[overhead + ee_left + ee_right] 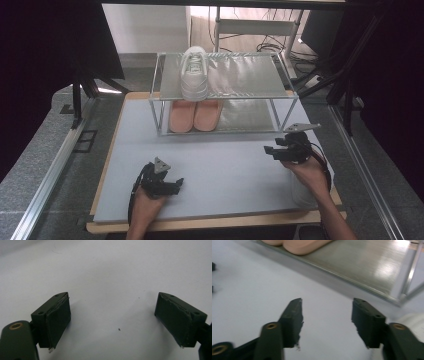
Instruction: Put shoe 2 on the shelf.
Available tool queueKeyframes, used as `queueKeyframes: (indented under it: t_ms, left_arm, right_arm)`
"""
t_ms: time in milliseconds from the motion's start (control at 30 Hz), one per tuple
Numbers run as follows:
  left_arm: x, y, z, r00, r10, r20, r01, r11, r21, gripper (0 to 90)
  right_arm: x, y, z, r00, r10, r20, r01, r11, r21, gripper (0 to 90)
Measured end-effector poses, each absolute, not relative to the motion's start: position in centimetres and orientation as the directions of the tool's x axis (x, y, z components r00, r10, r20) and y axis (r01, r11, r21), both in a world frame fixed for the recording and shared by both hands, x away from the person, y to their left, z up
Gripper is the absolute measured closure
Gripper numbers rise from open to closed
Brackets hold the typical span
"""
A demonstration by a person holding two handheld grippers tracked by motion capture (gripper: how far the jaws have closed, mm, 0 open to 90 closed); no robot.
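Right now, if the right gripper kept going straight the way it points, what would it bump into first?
Probably the metal shoe rack. The right gripper, jaws open and empty, points over bare table toward the rack's bottom shelf, near its front edge. The pink slippers lie off to the side, so likely missed.

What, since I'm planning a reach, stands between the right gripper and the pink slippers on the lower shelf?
Nothing visible: bare mat lies between the open right gripper and the pink slippers; the rack's corner post stands aside.

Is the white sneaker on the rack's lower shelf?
No, the white sneaker sits on the top shelf of the rack, above the pink slippers on the lower shelf.
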State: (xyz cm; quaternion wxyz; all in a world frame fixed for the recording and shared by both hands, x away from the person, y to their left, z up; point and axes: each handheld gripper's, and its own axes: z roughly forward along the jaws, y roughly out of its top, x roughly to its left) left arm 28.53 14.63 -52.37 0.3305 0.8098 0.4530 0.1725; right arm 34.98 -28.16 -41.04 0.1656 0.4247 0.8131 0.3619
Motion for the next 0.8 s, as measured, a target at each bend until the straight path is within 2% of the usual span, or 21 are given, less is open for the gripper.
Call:
queueKeyframes:
  t_ms: [233,367,800]
  left_arm:
    - [28.5,14.6,-52.4,0.531,0.847,-0.019,0.62,-0.372,0.691,13.5]
    - [28.5,14.6,-52.4,0.53,0.848,-0.02,0.619,-0.371,0.692,13.5]
    - [28.5,14.6,-52.4,0.53,0.848,-0.019,0.62,-0.372,0.691,13.5]
  right_arm:
    - [35.2,-31.0,-41.0,-0.53,0.848,0.017,0.605,0.364,0.709,80.2]
    - [35.3,-32.7,-41.1,-0.484,0.875,0.016,0.623,0.332,0.708,90.0]
    - [35.1,-38.0,-41.6,-0.34,0.941,-0.01,0.667,0.248,0.703,90.0]
